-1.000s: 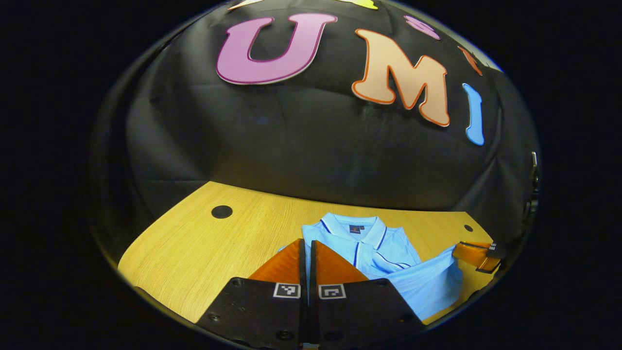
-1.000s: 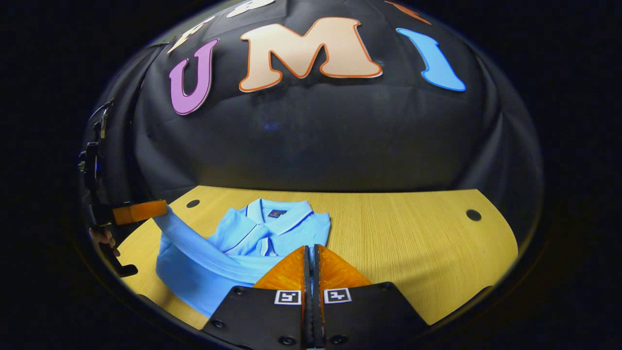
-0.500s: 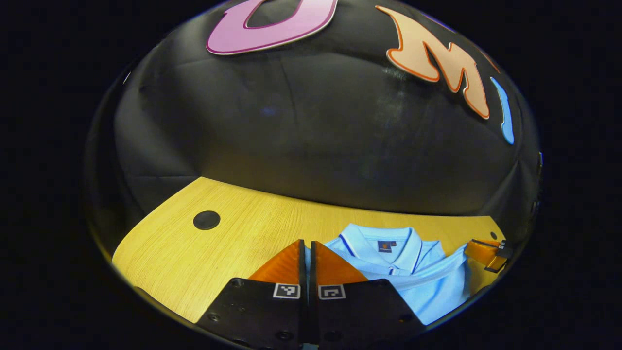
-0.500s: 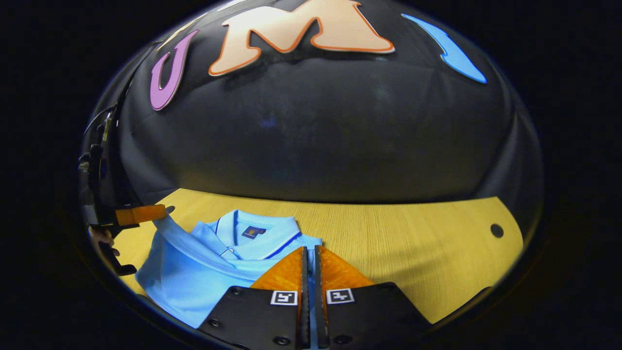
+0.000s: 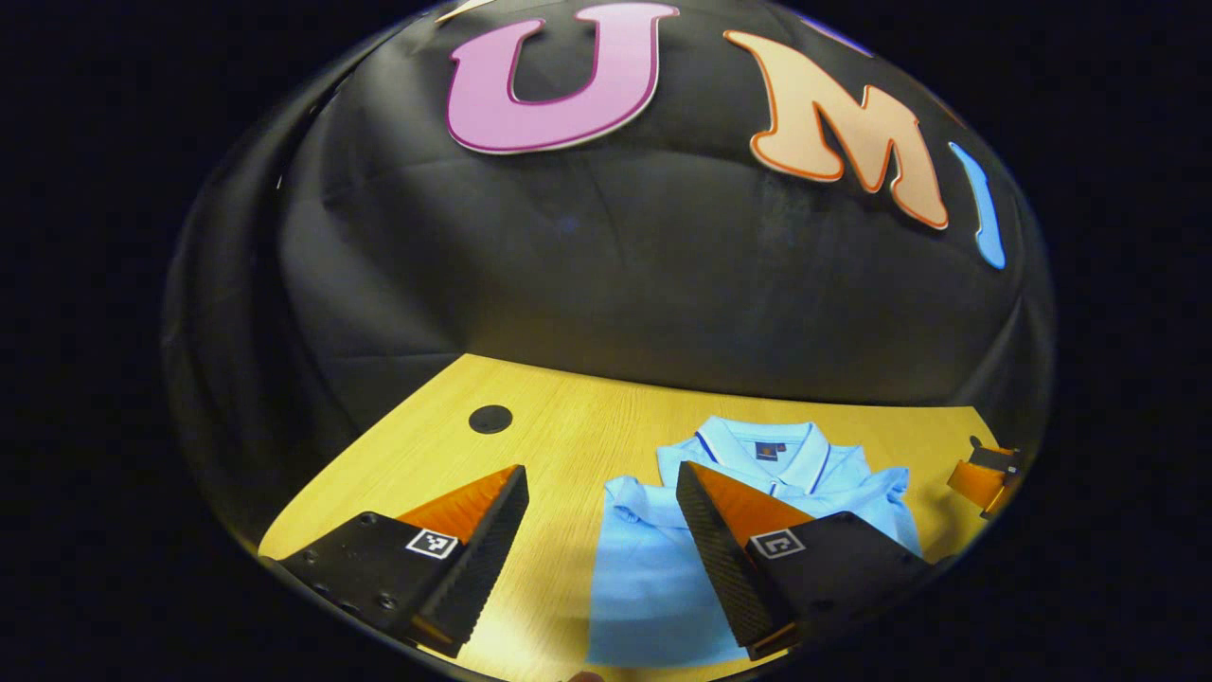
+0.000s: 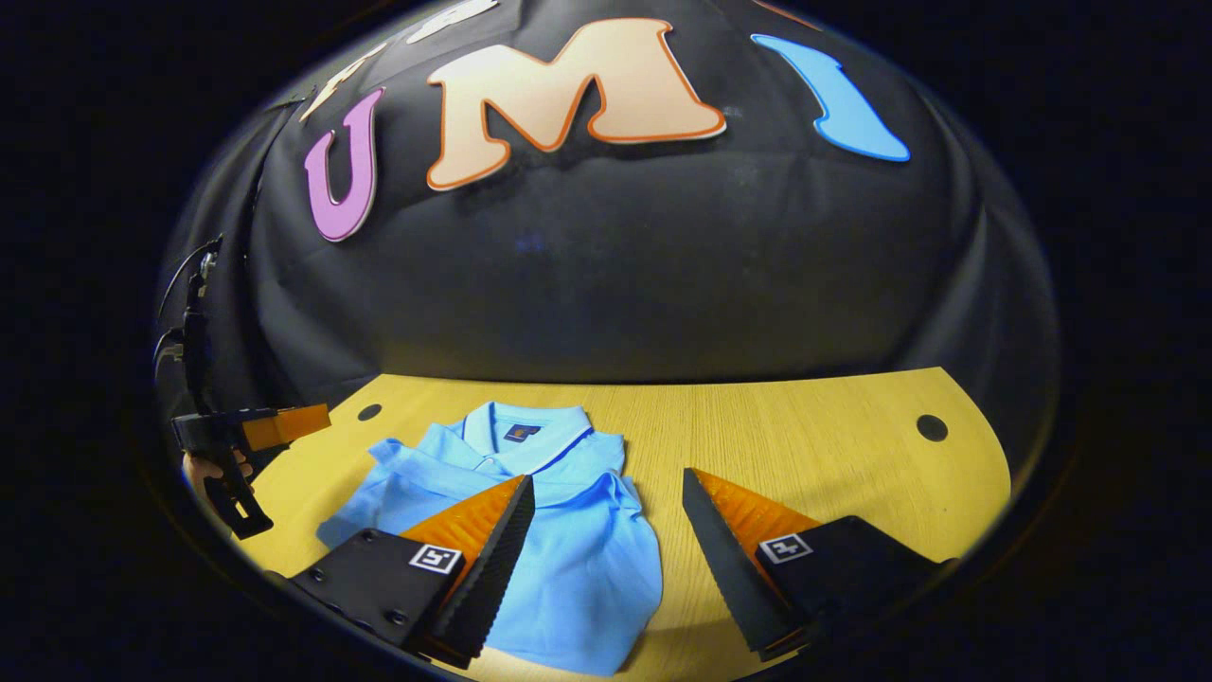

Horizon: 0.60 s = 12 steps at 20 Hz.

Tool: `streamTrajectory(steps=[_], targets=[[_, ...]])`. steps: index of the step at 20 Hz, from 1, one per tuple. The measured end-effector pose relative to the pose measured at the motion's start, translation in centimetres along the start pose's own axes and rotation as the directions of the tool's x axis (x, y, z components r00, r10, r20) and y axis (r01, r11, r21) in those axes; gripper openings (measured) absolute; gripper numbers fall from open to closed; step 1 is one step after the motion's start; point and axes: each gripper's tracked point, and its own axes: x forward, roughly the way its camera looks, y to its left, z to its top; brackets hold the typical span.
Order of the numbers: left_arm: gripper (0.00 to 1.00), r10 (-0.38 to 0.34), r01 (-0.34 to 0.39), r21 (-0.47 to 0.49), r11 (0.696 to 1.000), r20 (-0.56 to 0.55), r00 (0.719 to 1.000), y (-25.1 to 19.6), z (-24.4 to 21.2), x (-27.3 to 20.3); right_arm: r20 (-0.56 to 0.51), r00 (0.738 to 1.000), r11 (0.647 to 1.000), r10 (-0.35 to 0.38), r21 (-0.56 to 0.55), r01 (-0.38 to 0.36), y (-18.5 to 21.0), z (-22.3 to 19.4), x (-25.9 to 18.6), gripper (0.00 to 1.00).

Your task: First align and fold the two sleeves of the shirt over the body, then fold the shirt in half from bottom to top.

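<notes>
Light-blue fabric of the shirt point(image 6: 559, 530) lies flat on the wooden surface point(image 6: 814, 445), collar point(image 6: 530, 440) toward the booth's black back wall and both sleeves folded in over the body. In the right gripper view, the right gripper point(image 6: 606, 545) hovers above the shirt's right edge with its fingers point(image 6: 492, 540) spread wide apart, holding nothing; the shirt's lower part shows in the gap between them. Far left in that view, the left gripper point(image 6: 284, 424) appears with a hand point(image 6: 210, 469) behind it. In the left gripper view, the left gripper point(image 5: 601, 530) also has its fingers point(image 5: 720, 530) wide apart and empty, with the shirt point(image 5: 653, 578) below and to the right of the gap. The right gripper point(image 5: 980, 478) shows at the far right edge there. Dark round holes point(image 5: 490, 419) mark the surface near its corners.
</notes>
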Motion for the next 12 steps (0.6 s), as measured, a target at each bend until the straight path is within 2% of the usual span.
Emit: streamTrajectory(steps=[2, 3, 4, 5, 8, 12], targets=[[0.95, -0.005, 0.005, 0.003, 1.0, 0.003, 1.0, 0.3, 0.5, -4.0, 0.017, 1.0, 1.0, -0.001, -0.014, 0.001, 0.4, 0.5, -3.0, 0.98], [0.95, -0.003, 0.003, 0.012, 1.0, 0.003, 1.0, 0.6, 0.4, -5.7, 0.024, 1.0, 1.0, 0.001, -0.023, -0.001, 0.6, 0.8, -4.8, 0.94], [0.95, -0.005, 0.005, 0.025, 1.0, -0.001, 1.0, 0.8, 0.5, -7.4, 0.034, 0.999, 1.0, -0.002, -0.031, 0.003, 0.8, 1.2, -6.4, 0.98], [0.95, -0.012, 0.012, 0.03, 0.999, 0.001, 1.0, 0.9, 0.5, -9.0, 0.045, 0.999, 0.999, -0.011, -0.032, 0.013, 0.8, 1.6, -8.0, 0.98], [0.95, -0.08, 0.08, 0.013, 0.997, -0.029, 0.996, 0.1, -0.6, -13.0, 0.083, 0.996, 1.0, -0.017, 0.024, 0.015, 2.1, 2.4, -12.8, 0.98], [0.95, -0.129, 0.129, 0.0, 0.992, -0.041, 0.991, 0.5, -1.5, -17.7, 0.11, 0.99, 0.996, -0.087, 0.043, 0.082, 2.2, 1.3, -18.9, 0.98]])
